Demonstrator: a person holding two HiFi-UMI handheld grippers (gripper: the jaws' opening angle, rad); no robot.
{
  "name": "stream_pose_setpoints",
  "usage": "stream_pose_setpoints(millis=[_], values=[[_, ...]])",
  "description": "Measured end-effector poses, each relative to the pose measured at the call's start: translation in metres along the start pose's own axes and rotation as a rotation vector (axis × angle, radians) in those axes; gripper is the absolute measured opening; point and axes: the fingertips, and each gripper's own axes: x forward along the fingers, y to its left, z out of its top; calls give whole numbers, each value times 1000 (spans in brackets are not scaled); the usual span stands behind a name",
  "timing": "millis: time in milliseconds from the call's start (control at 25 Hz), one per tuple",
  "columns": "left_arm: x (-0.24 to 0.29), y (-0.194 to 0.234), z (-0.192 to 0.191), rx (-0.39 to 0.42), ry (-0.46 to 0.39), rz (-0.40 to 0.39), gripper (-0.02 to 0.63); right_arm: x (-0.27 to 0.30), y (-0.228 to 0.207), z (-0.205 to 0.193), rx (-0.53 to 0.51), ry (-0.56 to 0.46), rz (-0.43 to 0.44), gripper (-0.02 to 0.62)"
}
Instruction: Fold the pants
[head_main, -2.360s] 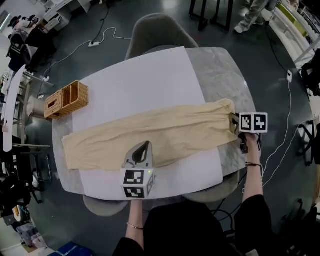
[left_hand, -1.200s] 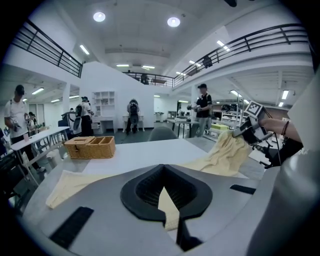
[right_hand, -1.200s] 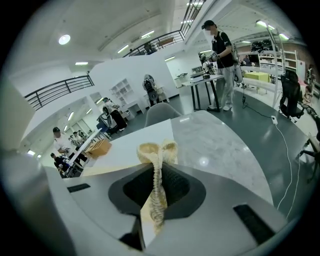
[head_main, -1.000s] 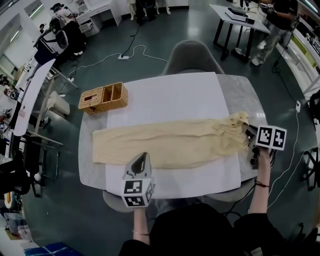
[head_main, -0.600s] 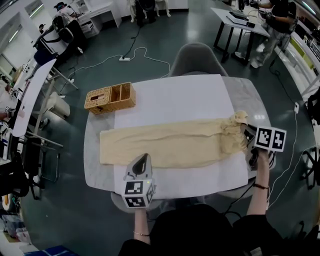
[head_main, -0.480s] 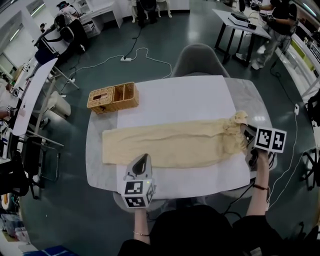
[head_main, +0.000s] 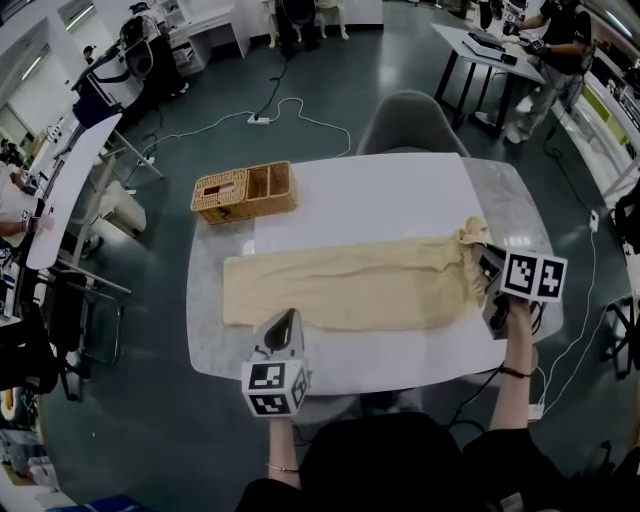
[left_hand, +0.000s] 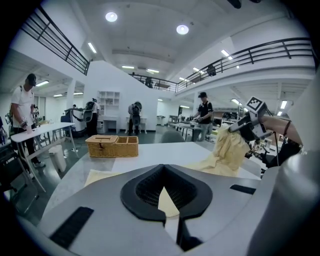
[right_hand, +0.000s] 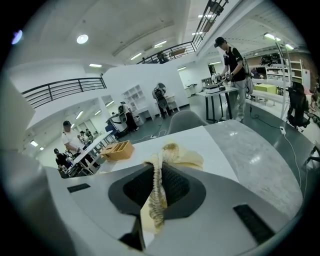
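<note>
The tan pants (head_main: 350, 285) lie lengthwise across the white sheet (head_main: 370, 200) on the table (head_main: 212, 335). At the right end my right gripper (head_main: 484, 268) is shut on the bunched waistband, raised a little off the table. In the right gripper view the gathered waistband (right_hand: 159, 192) is clamped in my right gripper (right_hand: 156, 197). My left gripper (head_main: 287, 316) hovers at the pants' front edge, left of the middle, shut, with no cloth visibly in it. The left gripper view shows my left gripper (left_hand: 164, 192), the flat legs (left_hand: 100, 176) and the hanging waist (left_hand: 227, 145) under the right gripper (left_hand: 250, 125).
A wicker basket (head_main: 245, 192) stands at the table's far left corner, also seen as the basket (left_hand: 112, 146) and the basket (right_hand: 117, 150). A grey chair (head_main: 415, 115) is tucked in at the far side. People and desks stand around the room.
The right gripper has carried the waistband up and leftward, so the pants look shorter and bunched at that end. The left gripper has shifted left along the front edge toward the leg ends.
</note>
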Motion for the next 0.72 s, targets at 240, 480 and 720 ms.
stream_pose_setpoints(millis=[240,480,720], values=[[-15,23,-2,0,-5,-10,8,10,41,0,-6,-21,19,46],[-29,51,-8,-7,-8,-12,8,24,85,-3,-4,-41,46,46],[-41,73,-13,-20,-14,-1,8,41,127,-6,-25,-37,84,46]])
